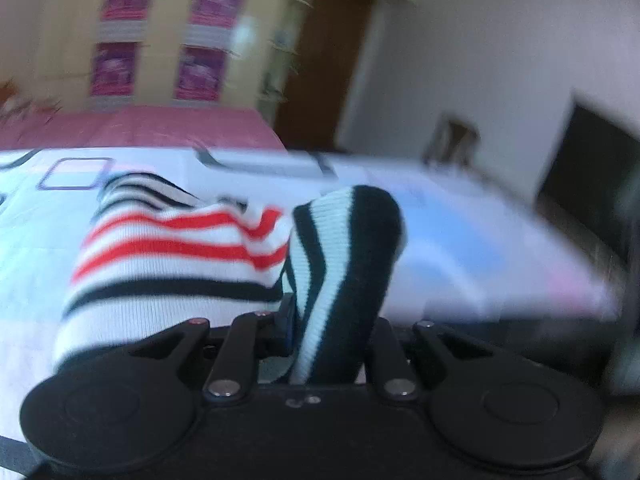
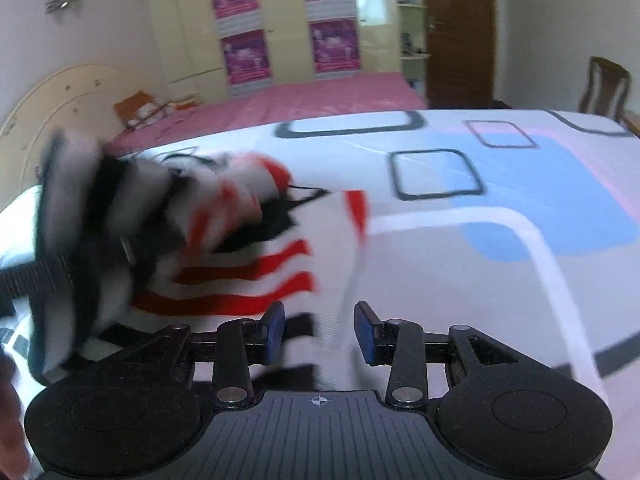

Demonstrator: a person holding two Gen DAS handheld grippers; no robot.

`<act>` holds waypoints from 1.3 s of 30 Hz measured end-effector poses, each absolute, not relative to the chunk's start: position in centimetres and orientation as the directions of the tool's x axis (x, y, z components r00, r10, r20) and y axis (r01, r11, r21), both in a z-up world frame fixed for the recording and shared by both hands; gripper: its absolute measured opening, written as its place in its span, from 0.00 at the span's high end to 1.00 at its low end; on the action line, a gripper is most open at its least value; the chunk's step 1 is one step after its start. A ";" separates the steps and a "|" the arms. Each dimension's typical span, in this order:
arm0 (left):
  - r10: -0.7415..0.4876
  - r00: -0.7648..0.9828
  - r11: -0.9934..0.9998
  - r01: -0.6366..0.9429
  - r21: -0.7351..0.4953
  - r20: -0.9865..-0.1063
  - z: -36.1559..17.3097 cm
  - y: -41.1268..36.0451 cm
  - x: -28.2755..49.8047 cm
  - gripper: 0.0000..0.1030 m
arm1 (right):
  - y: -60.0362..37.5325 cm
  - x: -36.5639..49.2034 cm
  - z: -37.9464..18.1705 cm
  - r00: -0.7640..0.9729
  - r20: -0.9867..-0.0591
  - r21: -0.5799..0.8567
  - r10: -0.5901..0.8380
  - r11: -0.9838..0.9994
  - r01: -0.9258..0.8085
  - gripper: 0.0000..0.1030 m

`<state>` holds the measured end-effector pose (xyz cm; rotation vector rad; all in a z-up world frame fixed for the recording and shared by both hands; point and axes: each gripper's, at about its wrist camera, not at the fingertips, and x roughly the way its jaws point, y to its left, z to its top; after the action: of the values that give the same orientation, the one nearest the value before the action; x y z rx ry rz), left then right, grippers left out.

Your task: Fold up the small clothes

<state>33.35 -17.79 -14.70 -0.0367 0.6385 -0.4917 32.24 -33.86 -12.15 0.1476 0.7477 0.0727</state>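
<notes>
- The striped garment (image 1: 172, 248), white with red and black bands, hangs bunched above the patterned sheet (image 2: 520, 272) that covers the work surface. I read it as lifted clear so it can be laid out or turned over for a fold.
- Left gripper (image 1: 320, 320): jaws drawn narrow and pinching a dark-and-white ribbed edge of the garment, probably a cuff or hem. The cloth rises from between the jaws and curls over to the left. Only the left-hand blue pad (image 1: 286, 320) shows; the other is buried in fabric.
- In the right wrist view the left gripper (image 2: 80, 248) appears at the left as a blurred dark shape with the garment wrapped round it.
- Right gripper (image 2: 320, 332): jaws part-open, blue pads (image 2: 274, 332) plainly apart. A white-and-black fold of the garment runs down between them, but I see clear gaps to the pads, so I judge it not gripped.
- My judgement: the left hand carries the garment alone, while the right lines up on a second edge, as if to stretch the cloth between two points.
- Both views are motion-blurred, so the garment's exact shape is unclear.
- Far behind: pink bed (image 2: 304, 96), wardrobe with posters (image 2: 244, 52), brown door (image 2: 456, 32), chair (image 2: 604, 84) at the right.
</notes>
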 end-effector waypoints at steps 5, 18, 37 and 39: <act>-0.425 0.691 0.863 0.504 -0.032 -0.585 -15.8 -18.2 30.8 0.59 | -36.0 31.9 -10.4 0.765 -0.633 0.204 0.124 0.979 0.010 0.63; -0.392 0.736 0.905 0.417 -0.087 -0.552 -11.9 -11.3 27.9 0.37 | -33.3 35.9 -12.1 0.645 -0.674 0.429 0.359 0.902 -0.054 0.63; -0.347 0.695 0.928 0.155 -0.340 -0.629 -13.8 -5.7 35.0 0.37 | -33.4 37.6 -14.2 0.629 -0.682 0.479 0.372 0.878 0.001 0.58; -0.355 0.692 0.923 0.152 -0.353 -0.629 -13.9 -5.7 35.3 0.37 | -33.4 38.3 -14.0 0.608 -0.690 0.492 0.393 0.870 -0.004 0.50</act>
<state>35.31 -5.73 -13.94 -0.2848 0.7568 -0.2872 38.28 -33.37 -14.01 0.4762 0.8955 0.2392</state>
